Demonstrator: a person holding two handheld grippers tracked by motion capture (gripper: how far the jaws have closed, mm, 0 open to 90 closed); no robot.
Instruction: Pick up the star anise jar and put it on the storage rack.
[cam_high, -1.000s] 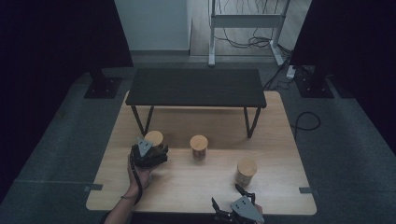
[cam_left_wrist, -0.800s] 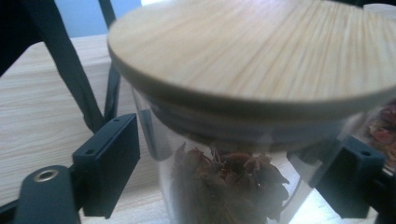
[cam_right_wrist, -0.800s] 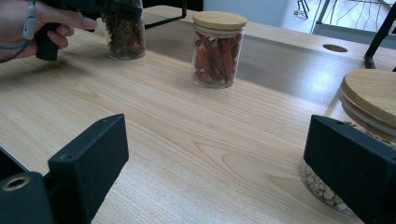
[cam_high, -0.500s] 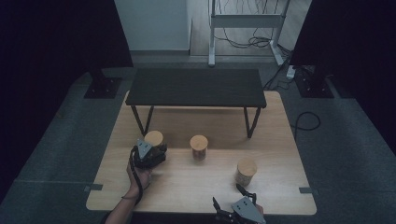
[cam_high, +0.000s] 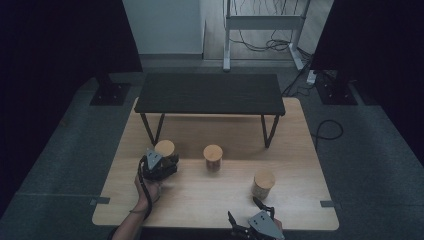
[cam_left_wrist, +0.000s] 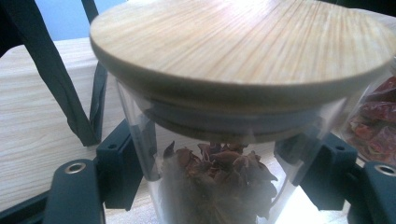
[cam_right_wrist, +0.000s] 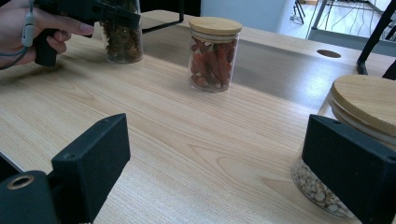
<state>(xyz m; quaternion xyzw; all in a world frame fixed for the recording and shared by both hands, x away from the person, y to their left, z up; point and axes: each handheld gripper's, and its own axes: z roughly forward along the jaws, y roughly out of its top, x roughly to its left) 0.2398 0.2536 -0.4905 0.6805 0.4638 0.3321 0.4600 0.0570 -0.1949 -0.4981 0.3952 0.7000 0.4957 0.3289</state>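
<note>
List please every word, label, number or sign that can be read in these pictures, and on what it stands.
None: no readable text on the three jars, left, middle and right, on their wooden lids, on the table or on the left gripper.

My left hand (cam_high: 150, 187) reaches forward with its tool (cam_high: 161, 165) clamped tight on what sits between the jaws (its cable loops back over my wrist), while my right tool (cam_high: 257, 225) rests low at the near edge, jaws parted with nothing between them.
</note>
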